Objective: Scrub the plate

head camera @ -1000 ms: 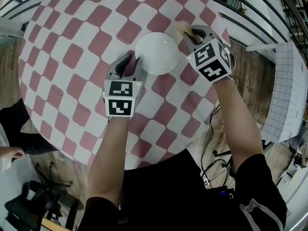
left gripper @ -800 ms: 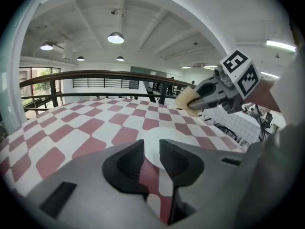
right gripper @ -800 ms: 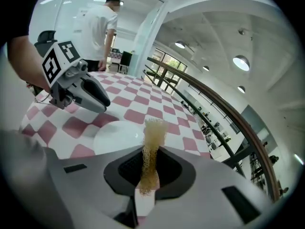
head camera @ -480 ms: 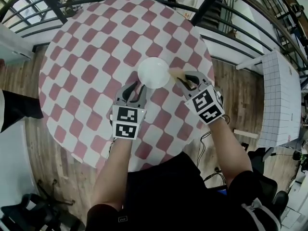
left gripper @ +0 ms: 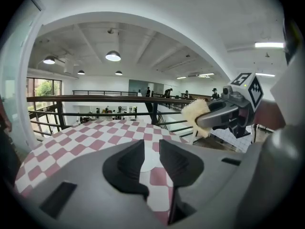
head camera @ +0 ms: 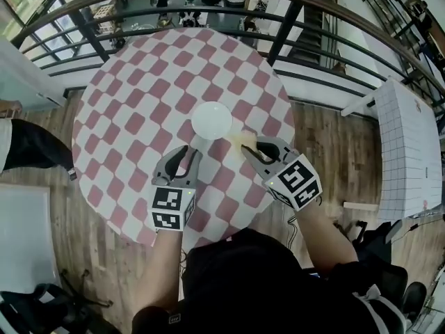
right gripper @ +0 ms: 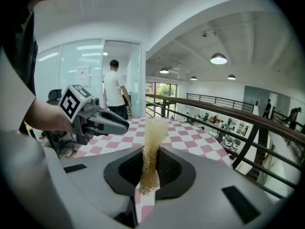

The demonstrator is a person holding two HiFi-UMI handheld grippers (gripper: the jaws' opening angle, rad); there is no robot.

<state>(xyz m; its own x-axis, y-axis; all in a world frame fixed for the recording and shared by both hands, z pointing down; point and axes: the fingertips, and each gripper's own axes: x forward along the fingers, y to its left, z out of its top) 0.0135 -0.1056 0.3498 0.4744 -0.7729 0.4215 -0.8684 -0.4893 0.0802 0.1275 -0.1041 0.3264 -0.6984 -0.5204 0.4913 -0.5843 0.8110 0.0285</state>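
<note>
A white plate (head camera: 211,120) lies near the middle of a round pink-and-white checkered table (head camera: 139,96). My left gripper (head camera: 186,152) hangs above the table just short of the plate, its jaws apart with nothing between them. In the left gripper view the plate (left gripper: 149,160) shows through that gap, below the left gripper (left gripper: 151,149). My right gripper (head camera: 250,148) is shut on a yellowish sponge (head camera: 243,139), to the right of the plate and off it. In the right gripper view the sponge (right gripper: 151,147) stands up between the jaws.
A dark metal railing (head camera: 278,19) curves round the table's far side. A white gridded board (head camera: 410,145) leans at the right. A person's dark trouser leg (head camera: 28,145) is at the left, and another person (right gripper: 113,92) stands by a glass wall.
Both grippers have lifted off the plate and drawn back toward me, the right one with the sponge. The plate stays on the table, and the table now looks smaller and farther below.
</note>
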